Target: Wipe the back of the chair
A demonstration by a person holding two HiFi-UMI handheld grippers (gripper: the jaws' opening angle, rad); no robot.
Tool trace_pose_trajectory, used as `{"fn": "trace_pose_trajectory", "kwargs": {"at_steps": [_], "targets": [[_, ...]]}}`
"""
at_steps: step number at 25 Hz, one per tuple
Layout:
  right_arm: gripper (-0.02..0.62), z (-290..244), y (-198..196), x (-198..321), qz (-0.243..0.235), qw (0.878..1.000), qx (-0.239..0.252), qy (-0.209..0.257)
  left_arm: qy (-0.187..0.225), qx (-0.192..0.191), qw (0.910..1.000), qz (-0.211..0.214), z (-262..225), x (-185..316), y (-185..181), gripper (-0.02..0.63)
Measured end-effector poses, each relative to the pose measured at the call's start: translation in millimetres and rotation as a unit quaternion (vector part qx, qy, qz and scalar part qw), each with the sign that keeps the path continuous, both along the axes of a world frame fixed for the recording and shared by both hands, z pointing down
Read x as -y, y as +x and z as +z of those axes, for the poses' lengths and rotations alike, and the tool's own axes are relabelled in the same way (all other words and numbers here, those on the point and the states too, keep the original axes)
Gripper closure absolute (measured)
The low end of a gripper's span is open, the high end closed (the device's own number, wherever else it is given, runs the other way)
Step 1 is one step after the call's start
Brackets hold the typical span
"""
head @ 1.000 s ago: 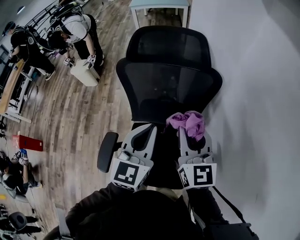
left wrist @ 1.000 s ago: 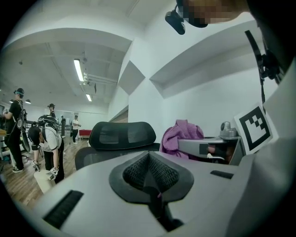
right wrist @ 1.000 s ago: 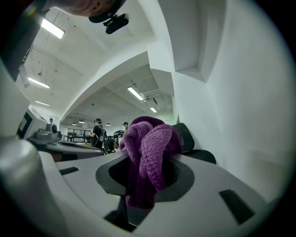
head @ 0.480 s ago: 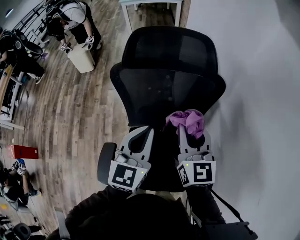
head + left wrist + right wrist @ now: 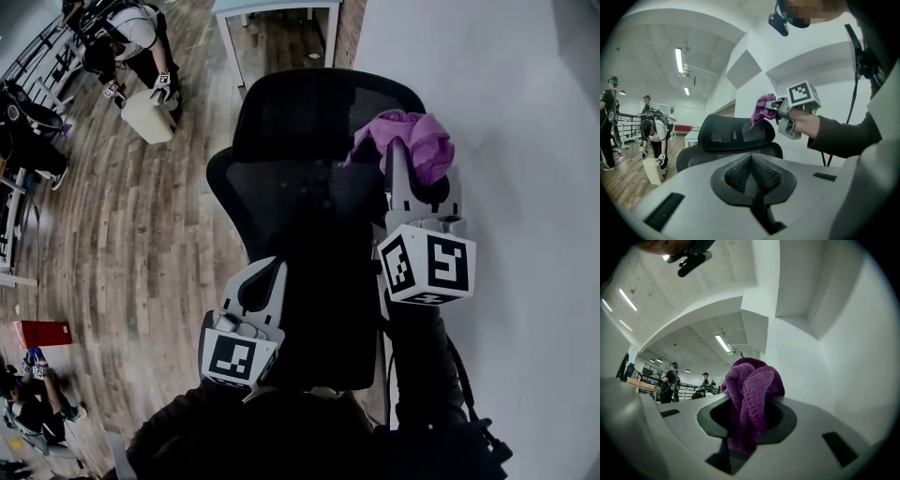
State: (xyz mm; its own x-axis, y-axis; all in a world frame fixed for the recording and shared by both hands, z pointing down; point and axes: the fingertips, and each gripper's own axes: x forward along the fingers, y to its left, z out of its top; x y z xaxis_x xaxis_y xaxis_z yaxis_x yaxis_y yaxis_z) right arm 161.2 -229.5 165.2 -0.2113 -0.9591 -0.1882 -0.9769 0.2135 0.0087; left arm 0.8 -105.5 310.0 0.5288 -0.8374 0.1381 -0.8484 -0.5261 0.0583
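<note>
Cloth at top of chair, wall right.

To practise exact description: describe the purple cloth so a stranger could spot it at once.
Find the black mesh office chair beside the white wall. By its headrest's wall-side corner, the right gripper clamps a crumpled purple knitted cloth. It alone is purple and soft; its neighbours are black mesh and grey plastic.

Chair black, mesh. Cloth purple, knit. Left gripper, right gripper grey; marker cubes black-white squares. Floor brown wood-plank. Wall white. Box red.
</note>
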Motion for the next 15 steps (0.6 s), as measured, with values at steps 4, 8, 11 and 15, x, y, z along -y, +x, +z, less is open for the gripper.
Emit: {"fn": "trace_pose_trajectory", "kwargs": {"at_steps": [4,8,11,15], "targets": [[0.493,-17.1,12.6,39.9,0.036,0.999,0.001,0.003,-0.016,0.008,0.9998,-0.011,10.9,10.2,-16.1,0.598],[0.493,-2.6,23.3,70.7,0.072,0.997,-0.005,-0.035,-0.032,0.000,0.9993,-0.021,23.1,14.1,-29.0,0.598],[0.494,12.8,24.3,92.1,0.086,0.993,-0.008,-0.076,-0.031,-0.011,0.9993,-0.021,25.4,18.3,-33.6,0.598],[0.494,24.3,22.2,107.4,0.113,0.986,-0.020,-0.118,-0.027,-0.020,0.9991,-0.025,21.2,21.3,-44.7,0.598]]}}
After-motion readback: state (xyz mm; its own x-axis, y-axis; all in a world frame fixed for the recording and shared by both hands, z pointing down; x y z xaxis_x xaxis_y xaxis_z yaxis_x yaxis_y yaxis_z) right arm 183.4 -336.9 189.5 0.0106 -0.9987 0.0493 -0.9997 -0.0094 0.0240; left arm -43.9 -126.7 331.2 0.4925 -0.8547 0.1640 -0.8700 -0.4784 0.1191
